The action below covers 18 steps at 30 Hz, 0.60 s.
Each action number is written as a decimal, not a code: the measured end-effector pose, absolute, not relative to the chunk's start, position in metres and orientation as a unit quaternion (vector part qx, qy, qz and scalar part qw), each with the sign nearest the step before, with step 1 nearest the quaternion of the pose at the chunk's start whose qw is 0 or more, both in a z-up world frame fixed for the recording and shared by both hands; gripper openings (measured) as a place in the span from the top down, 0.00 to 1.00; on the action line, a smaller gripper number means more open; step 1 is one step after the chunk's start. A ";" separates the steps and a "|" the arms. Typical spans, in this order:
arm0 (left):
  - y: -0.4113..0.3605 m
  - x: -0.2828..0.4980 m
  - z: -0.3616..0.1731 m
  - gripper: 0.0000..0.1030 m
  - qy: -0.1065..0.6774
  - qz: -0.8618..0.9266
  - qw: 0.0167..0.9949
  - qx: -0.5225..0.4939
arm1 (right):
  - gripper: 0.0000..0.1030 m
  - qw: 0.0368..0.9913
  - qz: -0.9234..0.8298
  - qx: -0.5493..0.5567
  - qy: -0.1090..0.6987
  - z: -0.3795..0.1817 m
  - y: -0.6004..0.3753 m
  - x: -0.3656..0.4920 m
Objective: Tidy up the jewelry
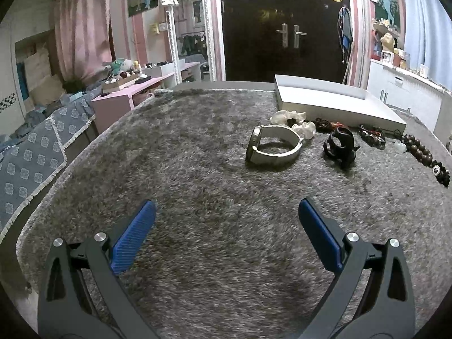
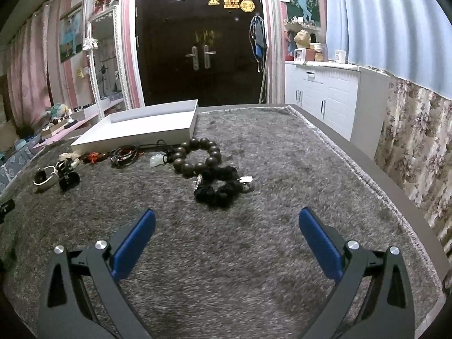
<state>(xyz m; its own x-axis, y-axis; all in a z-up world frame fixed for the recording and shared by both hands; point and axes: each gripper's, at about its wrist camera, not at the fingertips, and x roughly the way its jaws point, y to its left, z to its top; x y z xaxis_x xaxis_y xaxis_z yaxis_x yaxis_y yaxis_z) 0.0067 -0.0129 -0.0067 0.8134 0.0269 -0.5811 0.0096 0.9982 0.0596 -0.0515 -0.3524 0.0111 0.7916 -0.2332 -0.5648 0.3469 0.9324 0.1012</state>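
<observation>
Left wrist view: I am eyeing the watch (image 1: pixel 272 148) near the rug's (image 1: pixel 197 155) far edge beside the white tray (image 1: pixel 336 103); stiff band, likely light, grip across it. Both left gripper (image 1: pixel 226 212) and right gripper (image 2: pixel 226 220) are gaping, empty.

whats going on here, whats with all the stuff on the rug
A person holds a two-finger tool in each hand over a grey shaggy rug to sort jewelry. Both the left tool and the right tool are open and hold nothing. The pieces lie loose on the rug in front of a white tray: a watch, a wooden bead bracelet, a black scrunchie and some cords. What shows of the tray's inside looks bare, so sorting seems not yet begun.
</observation>
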 end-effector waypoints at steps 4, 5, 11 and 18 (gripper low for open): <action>-0.013 0.007 -0.007 0.03 0.307 0.010 0.951 0.032 | 0.02 0.941 -0.157 0.096 0.286 0.012 -0.351 -0.051; -0.013 0.007 -0.007 0.03 0.307 0.010 0.951 0.033 | 0.02 0.940 -0.158 0.095 0.286 0.012 -0.351 -0.051; -0.013 0.008 -0.007 0.03 0.309 0.008 0.950 0.035 | 0.02 0.941 -0.161 0.095 0.282 0.013 -0.352 -0.053; -0.015 0.009 -0.008 0.03 0.310 0.009 0.950 0.037 | 0.02 0.941 -0.162 0.095 0.282 0.012 -0.351 -0.053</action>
